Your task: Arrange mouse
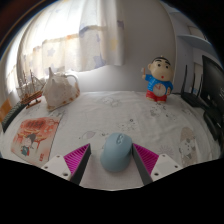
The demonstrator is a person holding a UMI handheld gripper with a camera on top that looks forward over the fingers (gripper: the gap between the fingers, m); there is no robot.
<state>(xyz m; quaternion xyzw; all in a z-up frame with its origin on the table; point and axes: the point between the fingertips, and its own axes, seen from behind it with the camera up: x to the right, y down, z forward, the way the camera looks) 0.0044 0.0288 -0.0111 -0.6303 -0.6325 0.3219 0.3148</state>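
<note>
A pale blue computer mouse (116, 152) lies on the white patterned tablecloth (120, 112), between my two fingers. My gripper (113, 160) is open around it. The pink pad of the left finger (78, 158) stands a little off the mouse's side. The right pad (146, 156) is close against its other side. The mouse's rear end is hidden below the fingers.
A cartoon boy figure (157, 80) stands at the table's far right. A white rounded object with ears (60, 90) sits at the far left. An orange-printed sheet (36, 135) lies left of the fingers. A curtained window is behind.
</note>
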